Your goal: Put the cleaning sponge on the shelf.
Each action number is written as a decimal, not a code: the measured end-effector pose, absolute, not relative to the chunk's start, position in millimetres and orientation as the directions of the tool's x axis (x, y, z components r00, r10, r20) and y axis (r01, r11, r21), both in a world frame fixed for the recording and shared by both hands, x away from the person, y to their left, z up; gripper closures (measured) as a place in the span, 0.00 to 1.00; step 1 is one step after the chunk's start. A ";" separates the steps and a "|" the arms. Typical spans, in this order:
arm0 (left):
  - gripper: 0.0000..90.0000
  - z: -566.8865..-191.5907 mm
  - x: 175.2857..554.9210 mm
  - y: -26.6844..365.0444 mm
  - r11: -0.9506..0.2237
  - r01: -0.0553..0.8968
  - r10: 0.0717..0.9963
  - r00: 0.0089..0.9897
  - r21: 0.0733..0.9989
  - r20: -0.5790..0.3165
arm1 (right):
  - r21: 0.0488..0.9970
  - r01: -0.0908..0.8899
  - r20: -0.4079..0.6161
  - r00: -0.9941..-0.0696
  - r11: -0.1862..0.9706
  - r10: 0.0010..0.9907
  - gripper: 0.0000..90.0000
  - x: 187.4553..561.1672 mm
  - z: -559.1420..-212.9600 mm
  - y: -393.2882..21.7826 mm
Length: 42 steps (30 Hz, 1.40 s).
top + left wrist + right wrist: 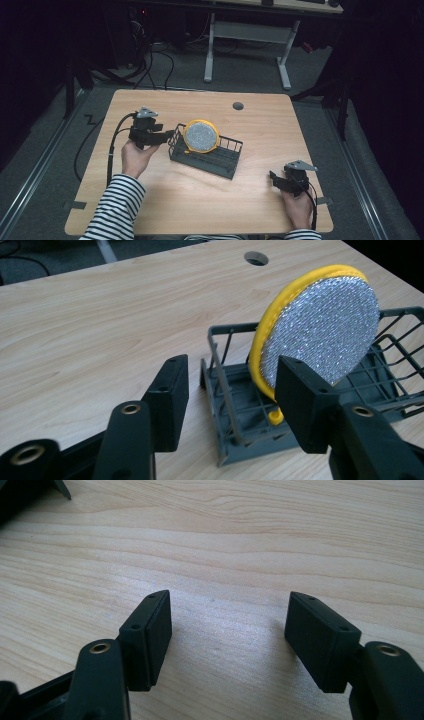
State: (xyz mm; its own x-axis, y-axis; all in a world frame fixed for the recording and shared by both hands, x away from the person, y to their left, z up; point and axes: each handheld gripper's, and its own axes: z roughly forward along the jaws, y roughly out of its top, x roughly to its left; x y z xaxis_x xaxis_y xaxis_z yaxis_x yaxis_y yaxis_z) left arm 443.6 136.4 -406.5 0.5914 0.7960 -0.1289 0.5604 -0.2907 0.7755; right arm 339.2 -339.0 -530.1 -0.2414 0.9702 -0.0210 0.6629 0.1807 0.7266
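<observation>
**Round scrubber propped in a wire rack: risks at release**

The round scrubber [320, 330], a silvery mesh disc with a yellow rim, stands on edge at the left end of the dark wire rack [220, 159], leaning slightly and touching the rack's bars near its base. The left hand-held gripper [230, 385] sits just beside the rack's end, its jaws apart and clamped on nothing; one jaw lies close in front of the disc's lower edge. The likeliest fault, judged from this pose, is a jaw brushing the disc while drawing away, which could tip it flat or roll it out of its slot. The light rack could also slide on the worktop [165, 200] if nudged. The right hand-held gripper [227, 635], jaws apart and empty, rests well apart on bare wood.
</observation>
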 end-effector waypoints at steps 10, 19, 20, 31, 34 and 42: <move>0.47 -413.1 431.0 170.3 -0.207 0.620 0.816 0.536 0.757 -0.216 | 0.727 0.663 -0.021 -0.242 0.181 0.970 0.39 339.2 -530.1 -339.0; 0.44 -415.2 415.2 200.3 -0.155 0.646 0.850 0.473 0.747 -0.232 | 0.727 0.663 -0.021 -0.241 0.180 0.970 0.39 339.2 -530.1 -339.0; 0.44 -415.5 413.1 205.2 -0.144 0.650 0.855 0.462 0.746 -0.237 | 0.727 0.663 -0.021 -0.241 0.180 0.970 0.39 339.2 -530.1 -339.0; 0.41 -409.2 391.6 232.7 -0.111 0.632 0.883 0.417 0.767 -0.216 | 0.727 0.663 -0.022 -0.242 0.181 0.970 0.39 339.2 -530.1 -339.0; 0.41 -411.0 387.4 237.8 -0.102 0.632 0.888 0.406 0.768 -0.216 | 0.727 0.663 -0.021 -0.242 0.181 0.970 0.39 339.2 -530.1 -339.0; 0.39 -428.4 373.0 252.3 -0.082 0.655 0.907 0.361 0.751 -0.216 | 0.727 0.663 -0.021 -0.241 0.180 0.970 0.39 339.2 -530.1 -339.0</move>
State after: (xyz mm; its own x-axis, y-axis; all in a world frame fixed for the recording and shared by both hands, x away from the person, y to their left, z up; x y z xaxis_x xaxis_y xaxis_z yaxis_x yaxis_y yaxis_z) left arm 373.0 252.3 -428.4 0.3614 0.9069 -0.2164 0.6549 -0.0817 0.7513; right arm 339.2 -339.0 -530.1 -0.2413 0.9702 -0.0207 0.6630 0.1804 0.7265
